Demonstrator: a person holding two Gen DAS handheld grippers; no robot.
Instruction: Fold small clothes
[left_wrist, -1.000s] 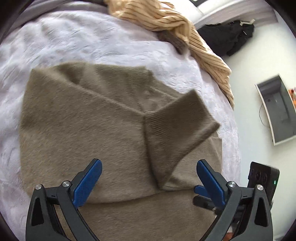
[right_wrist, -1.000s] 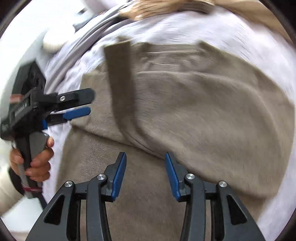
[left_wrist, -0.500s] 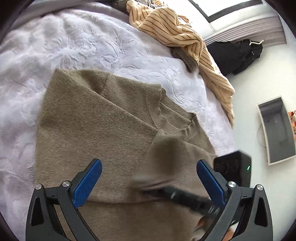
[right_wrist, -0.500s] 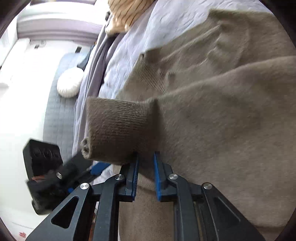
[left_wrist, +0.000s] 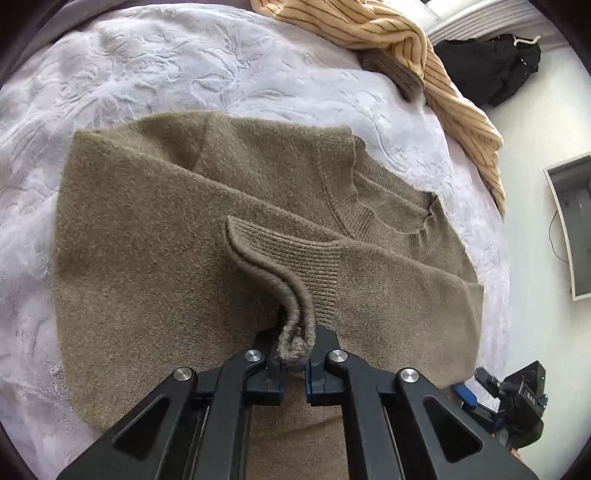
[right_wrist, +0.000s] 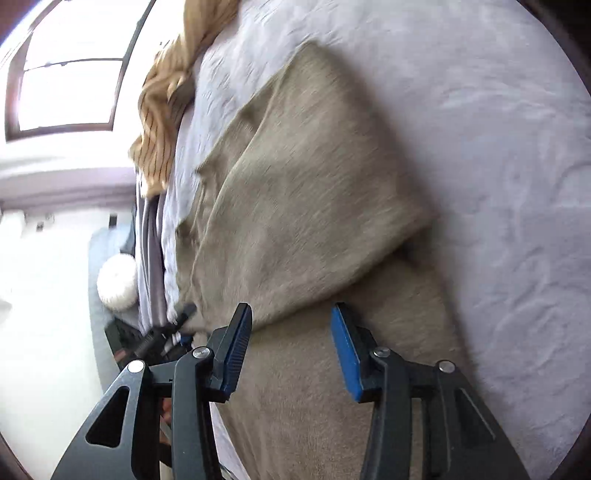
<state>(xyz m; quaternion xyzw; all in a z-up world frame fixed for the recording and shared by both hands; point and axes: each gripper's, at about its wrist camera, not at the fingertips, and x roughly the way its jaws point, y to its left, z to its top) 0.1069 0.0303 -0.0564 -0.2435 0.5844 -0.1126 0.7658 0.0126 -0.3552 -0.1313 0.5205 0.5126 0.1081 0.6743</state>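
Note:
An olive-brown knit sweater (left_wrist: 155, 236) lies on the white quilted bed, its sleeves folded across the body. My left gripper (left_wrist: 294, 363) is shut on the ribbed cuff (left_wrist: 291, 295) of the right-hand sleeve and holds it over the middle of the sweater. My right gripper (right_wrist: 291, 350) is open and empty above the sweater (right_wrist: 314, 184); it also shows small in the left wrist view (left_wrist: 476, 395) past the sweater's lower right corner. The left gripper (right_wrist: 177, 321) shows small and blurred in the right wrist view.
A yellow striped garment (left_wrist: 406, 40) lies heaped at the far edge of the bed (left_wrist: 184, 59). Dark clothes (left_wrist: 495, 66) and a grey box (left_wrist: 572, 221) sit on the floor at right. A white round cushion (right_wrist: 118, 282) lies beside the bed.
My right gripper has let go of the sleeve cuff, opened and drawn back. My left gripper has closed on that cuff, now laid across the sweater's middle.

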